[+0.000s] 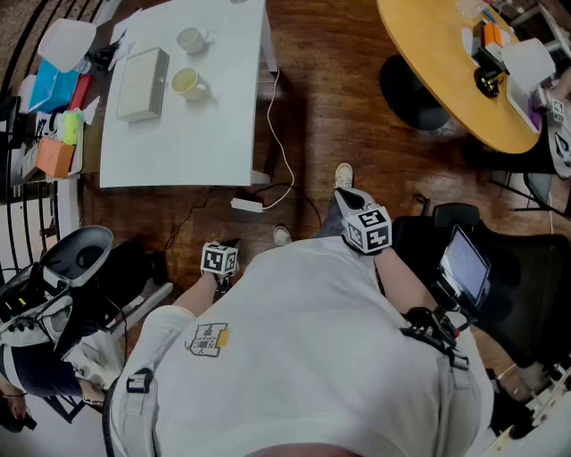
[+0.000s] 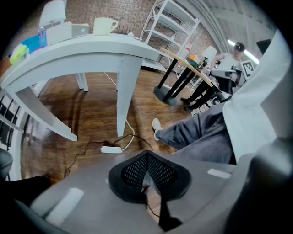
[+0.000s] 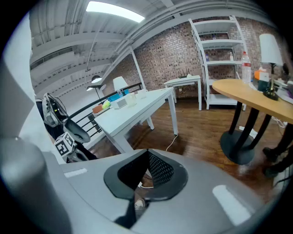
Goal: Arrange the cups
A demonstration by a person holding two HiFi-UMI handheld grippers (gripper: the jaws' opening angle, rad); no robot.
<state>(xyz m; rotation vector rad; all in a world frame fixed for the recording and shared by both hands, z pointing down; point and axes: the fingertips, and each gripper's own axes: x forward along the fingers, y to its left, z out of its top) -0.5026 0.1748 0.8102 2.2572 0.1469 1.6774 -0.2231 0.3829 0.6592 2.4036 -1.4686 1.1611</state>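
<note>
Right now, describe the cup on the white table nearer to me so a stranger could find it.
Look to the white rectangular table on the dark wooden floor, then to the pale oblong box lying on it. The white handled cup right beside that box is it: its inside looks yellowish, while the other white cup, farther back, looks pale inside.

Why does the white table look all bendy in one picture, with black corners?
Left gripper view: the wide lens bends the table edge and blacks out the corners. Right gripper view: same rounding, plus glare from the ceiling light. Head view: the table edges look straight.
</note>
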